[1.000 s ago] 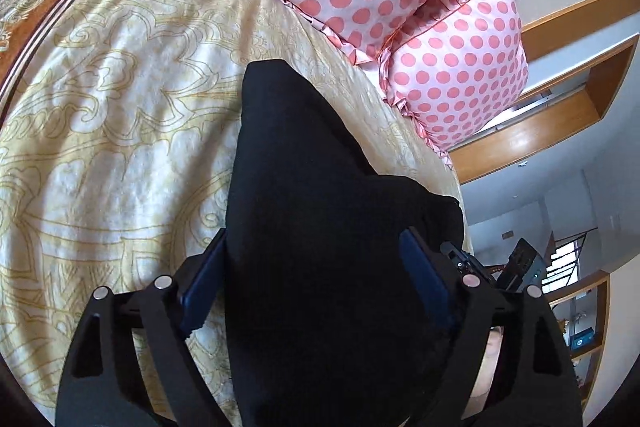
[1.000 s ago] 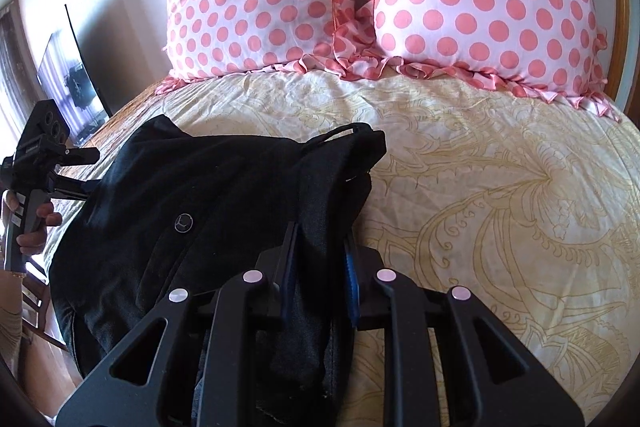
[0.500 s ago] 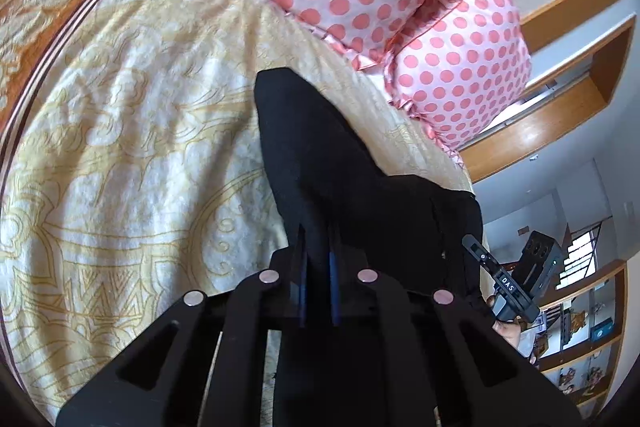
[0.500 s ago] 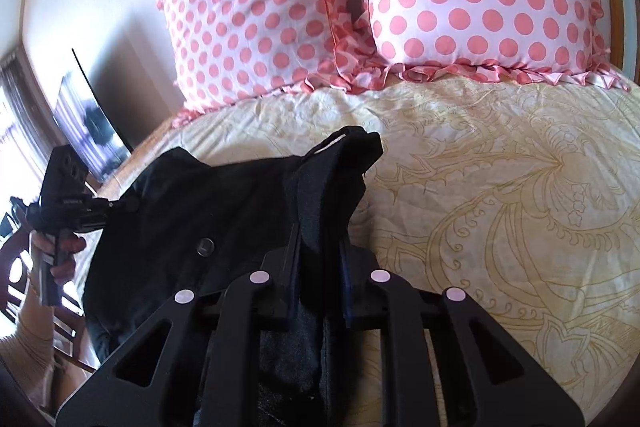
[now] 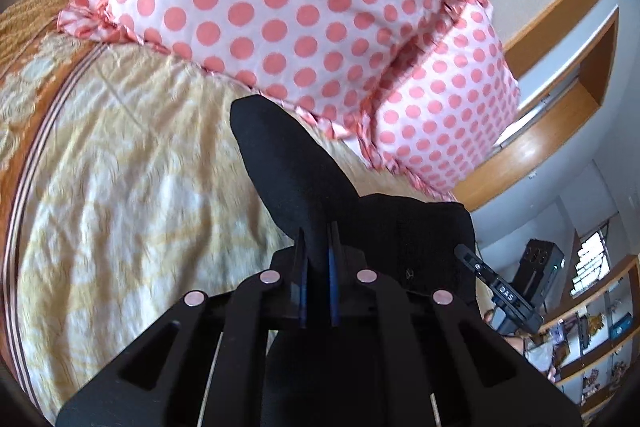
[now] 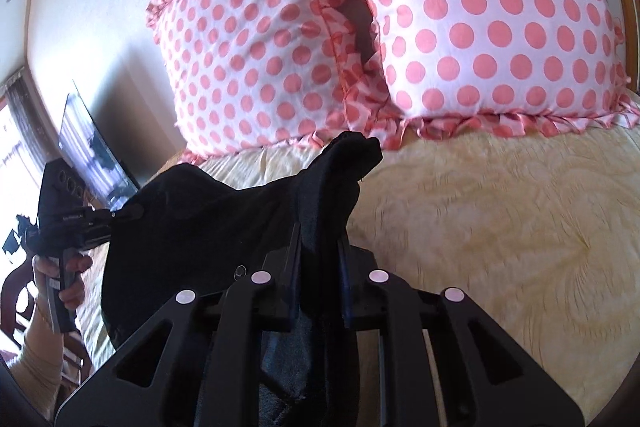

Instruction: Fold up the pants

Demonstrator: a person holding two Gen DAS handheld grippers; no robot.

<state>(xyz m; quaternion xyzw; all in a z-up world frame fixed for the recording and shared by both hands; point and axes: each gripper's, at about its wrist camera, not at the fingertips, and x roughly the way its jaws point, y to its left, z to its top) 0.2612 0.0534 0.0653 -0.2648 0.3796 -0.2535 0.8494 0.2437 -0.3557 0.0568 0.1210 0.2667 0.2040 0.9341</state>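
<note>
The black pants (image 5: 296, 171) hang lifted above the yellow patterned bedspread (image 5: 120, 187). My left gripper (image 5: 316, 247) is shut on one corner of the black cloth, which sticks up past the fingertips. My right gripper (image 6: 318, 247) is shut on another corner of the pants (image 6: 224, 223), with the cloth stretched between the two grippers. The right gripper also shows in the left wrist view (image 5: 496, 291), and the left gripper in the right wrist view (image 6: 124, 215), each at the cloth's far end.
Two pink polka-dot pillows (image 6: 360, 39) stand at the head of the bed, close behind the pants. A wooden headboard (image 5: 552, 67) and shelves (image 5: 592, 323) lie to the right. A dark screen (image 6: 92, 147) stands left of the bed (image 6: 500, 219).
My left gripper went from open to shut on the pants. Both grippers have lifted the cloth up off the bed and toward the pillows.
</note>
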